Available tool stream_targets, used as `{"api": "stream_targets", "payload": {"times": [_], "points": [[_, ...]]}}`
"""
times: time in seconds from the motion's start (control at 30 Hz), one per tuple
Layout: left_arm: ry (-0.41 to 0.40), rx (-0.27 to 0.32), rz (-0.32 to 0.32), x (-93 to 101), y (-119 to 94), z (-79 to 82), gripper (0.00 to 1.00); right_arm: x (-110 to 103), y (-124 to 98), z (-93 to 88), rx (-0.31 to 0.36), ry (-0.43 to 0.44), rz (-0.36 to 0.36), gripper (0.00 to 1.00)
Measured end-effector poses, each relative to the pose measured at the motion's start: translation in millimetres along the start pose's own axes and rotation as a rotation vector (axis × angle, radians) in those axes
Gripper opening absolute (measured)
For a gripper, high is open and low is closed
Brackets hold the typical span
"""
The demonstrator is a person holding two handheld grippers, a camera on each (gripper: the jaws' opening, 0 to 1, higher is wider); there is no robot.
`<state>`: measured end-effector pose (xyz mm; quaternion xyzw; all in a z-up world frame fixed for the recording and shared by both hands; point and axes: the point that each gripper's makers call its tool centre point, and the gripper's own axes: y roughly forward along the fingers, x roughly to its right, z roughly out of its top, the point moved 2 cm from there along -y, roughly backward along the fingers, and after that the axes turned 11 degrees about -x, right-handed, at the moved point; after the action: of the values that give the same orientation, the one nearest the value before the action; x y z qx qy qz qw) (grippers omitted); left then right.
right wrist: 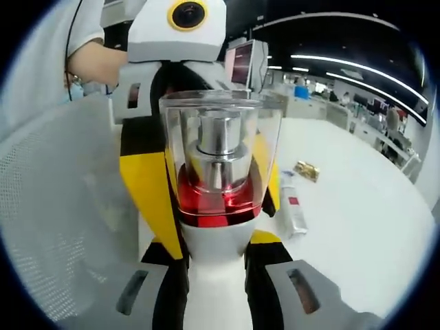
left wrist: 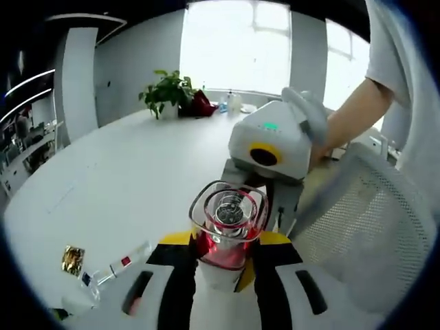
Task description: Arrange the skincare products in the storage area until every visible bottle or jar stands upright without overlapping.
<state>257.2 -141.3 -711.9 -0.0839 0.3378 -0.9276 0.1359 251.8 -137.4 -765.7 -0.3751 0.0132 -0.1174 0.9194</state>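
A perfume-style bottle (left wrist: 227, 230) with red liquid, a silver sprayer, a clear square cap and a white lower part stands upright in the air over the white table (left wrist: 124, 179). My left gripper (left wrist: 225, 239) is shut on it, its yellow-tipped jaws on either side. From the far side, my right gripper (left wrist: 258, 189), held by a gloved hand, reaches the same bottle. In the right gripper view the bottle (right wrist: 218, 185) rises between the jaws of my right gripper (right wrist: 214, 251), which are shut on its white part. The left gripper (right wrist: 206, 182) flanks the red part with its yellow pads.
A gold sachet (left wrist: 72, 259) (right wrist: 307, 170) and a white tube with a red label (left wrist: 117, 268) (right wrist: 292, 210) lie flat on the table (right wrist: 357, 234). A white mesh chair (left wrist: 371, 227) (right wrist: 62, 206) stands close beside the grippers. A potted plant (left wrist: 167, 91) is at the far edge.
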Motion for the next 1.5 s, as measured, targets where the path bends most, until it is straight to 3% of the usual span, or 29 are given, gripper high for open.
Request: {"api": "stream_targets", "payload": {"times": [0.37,0.87,1.5], "points": [[-0.005,0.052,-0.025,-17.4,27.3,26.2,0.29,32.7,-15.5,-16.2,-0.031,0.015,-0.014,0.30],[0.005,0.110,-0.033,-55.7,71.9,67.3,0.30,95.2,-35.5,-41.5,-0.034,0.043,-0.060,0.30],[-0.055,0.146,-0.003,-81.4,102.2,86.1,0.30,138.4,-47.2,-56.0,-0.067,-0.001,-0.030,0.30]]}}
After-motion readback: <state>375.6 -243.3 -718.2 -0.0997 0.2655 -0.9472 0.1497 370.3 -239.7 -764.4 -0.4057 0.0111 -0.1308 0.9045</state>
